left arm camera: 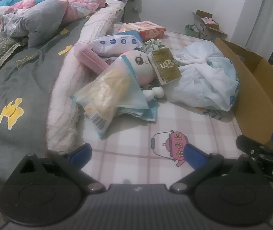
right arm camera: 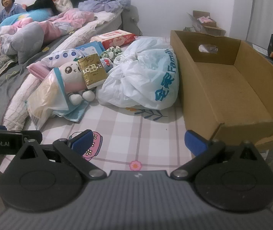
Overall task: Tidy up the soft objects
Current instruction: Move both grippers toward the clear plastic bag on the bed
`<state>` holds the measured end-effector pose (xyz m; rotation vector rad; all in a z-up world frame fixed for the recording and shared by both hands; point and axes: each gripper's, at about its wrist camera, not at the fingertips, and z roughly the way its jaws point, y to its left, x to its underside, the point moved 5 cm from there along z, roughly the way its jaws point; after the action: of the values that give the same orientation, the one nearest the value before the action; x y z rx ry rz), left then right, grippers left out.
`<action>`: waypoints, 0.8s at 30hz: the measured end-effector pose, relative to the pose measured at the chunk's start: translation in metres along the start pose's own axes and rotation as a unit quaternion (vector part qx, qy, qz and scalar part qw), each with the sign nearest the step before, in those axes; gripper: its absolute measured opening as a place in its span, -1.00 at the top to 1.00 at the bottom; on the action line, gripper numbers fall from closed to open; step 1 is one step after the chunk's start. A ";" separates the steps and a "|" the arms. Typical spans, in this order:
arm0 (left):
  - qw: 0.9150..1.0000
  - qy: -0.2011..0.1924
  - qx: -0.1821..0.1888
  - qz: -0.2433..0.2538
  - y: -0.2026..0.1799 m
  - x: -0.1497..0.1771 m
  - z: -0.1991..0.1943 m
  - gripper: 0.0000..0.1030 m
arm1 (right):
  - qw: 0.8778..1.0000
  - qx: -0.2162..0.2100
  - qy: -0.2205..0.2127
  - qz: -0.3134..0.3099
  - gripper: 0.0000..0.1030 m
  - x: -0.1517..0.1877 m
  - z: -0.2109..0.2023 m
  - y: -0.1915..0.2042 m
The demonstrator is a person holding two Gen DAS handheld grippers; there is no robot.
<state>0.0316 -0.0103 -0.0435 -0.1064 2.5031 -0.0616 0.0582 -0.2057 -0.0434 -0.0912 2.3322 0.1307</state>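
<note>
Two handheld grippers are hovering low over a checked bedsheet (right arm camera: 128, 130) as the sorting of soft goods is apparently just getting under way: the cardboard box (right arm camera: 238, 88) at the right is standing empty, its floor bare in the right wrist view, while every item is lying in one heap beside it. The left gripper (left arm camera: 136, 153) and the right gripper (right arm camera: 139, 140) are both showing their blue-padded jaws spread wide with nothing between them, each poised near the front edge of the sheet and well apart from the pile. In that pile, a white plastic shopping bag (right arm camera: 142, 76) is sitting just beside the box wall; a plush toy (right arm camera: 73, 76) is lying on its back under a gold packet (right arm camera: 92, 72) and a clear-wrapped yellow pack (left arm camera: 107, 88), with a blue cloth (right arm camera: 77, 111) underneath. Behind them, a blue-dotted soft pack (left arm camera: 115, 44) and a pink wipes pack (right arm camera: 115, 38) are waiting too. Judging from the empty box, nothing is sorted yet and the whole heap is remaining to be moved, the shopping bag being nearest the box
</note>
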 end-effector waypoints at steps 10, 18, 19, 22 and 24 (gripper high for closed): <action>1.000 0.004 0.002 0.001 0.000 0.000 0.001 -0.98 | 1.000 0.002 0.004 -0.003 -0.98 0.000 0.001 0.001; 1.000 0.006 0.003 0.002 -0.001 0.002 0.003 -0.99 | 1.000 0.002 0.004 -0.003 -0.98 0.001 0.001 0.000; 1.000 0.006 0.003 0.002 -0.001 0.002 0.003 -0.99 | 1.000 0.003 0.005 -0.002 -0.98 0.001 0.000 0.000; 1.000 0.006 0.003 0.003 -0.001 0.002 0.003 -0.98 | 1.000 0.003 0.005 -0.002 -0.98 0.002 0.001 0.000; 1.000 0.007 0.003 0.004 -0.002 0.003 0.004 -0.98 | 1.000 0.003 0.005 -0.002 -0.98 0.002 0.001 0.000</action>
<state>0.0317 -0.0124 -0.0478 -0.0935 2.5174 -0.0661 0.0574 -0.2057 -0.0452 -0.0939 2.3414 0.1216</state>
